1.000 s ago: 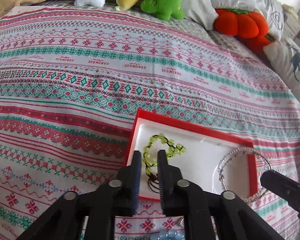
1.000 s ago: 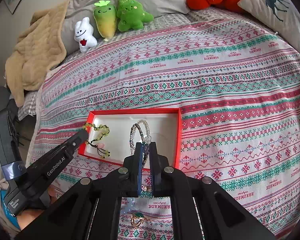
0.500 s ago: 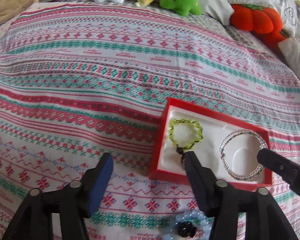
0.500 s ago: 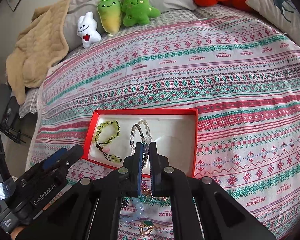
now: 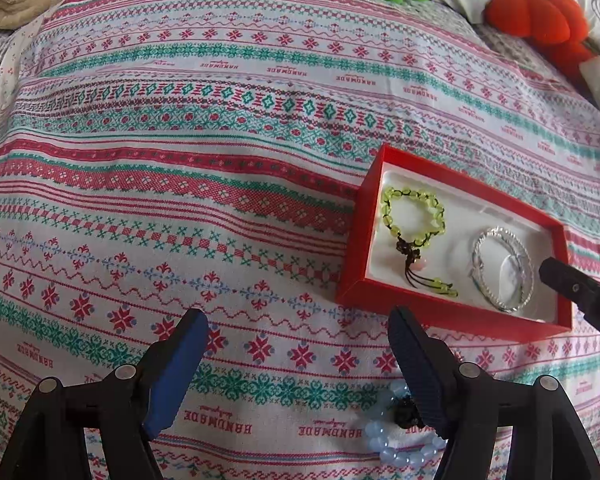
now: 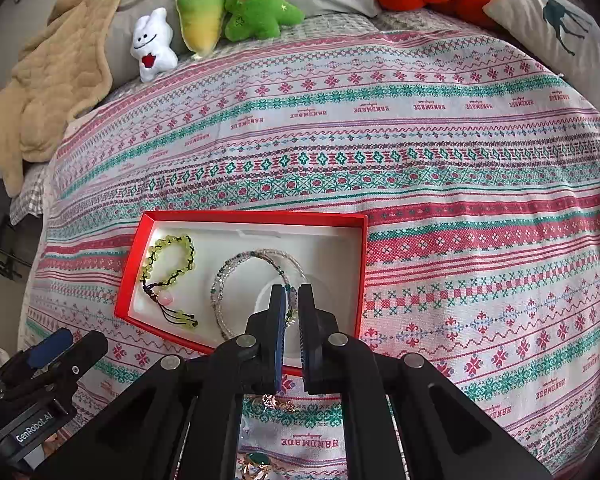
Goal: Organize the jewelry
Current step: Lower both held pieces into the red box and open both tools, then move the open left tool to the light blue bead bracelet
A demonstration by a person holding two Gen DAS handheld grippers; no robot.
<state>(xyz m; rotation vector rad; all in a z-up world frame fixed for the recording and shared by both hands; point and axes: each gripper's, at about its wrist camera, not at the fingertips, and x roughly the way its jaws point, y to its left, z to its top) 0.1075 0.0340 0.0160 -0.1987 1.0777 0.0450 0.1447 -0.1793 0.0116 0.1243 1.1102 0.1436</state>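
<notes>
The left hand-held gripper point(image 5: 296, 344), jaws opening with nothing between them, hovers just ahead of the blue bead bracelet point(image 5: 396, 436) (beneath its right finger). The right hand-held gripper point(image 6: 292, 312), closed empty, is farther off.

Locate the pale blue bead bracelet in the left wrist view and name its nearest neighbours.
The pale blue bead bracelet lies on the patterned bedspread at lower right, outside the red box, partly hidden behind the left tool's right finger.

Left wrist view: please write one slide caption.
Left gripper opening above the bedspread; green bracelet lies in red box.
</notes>
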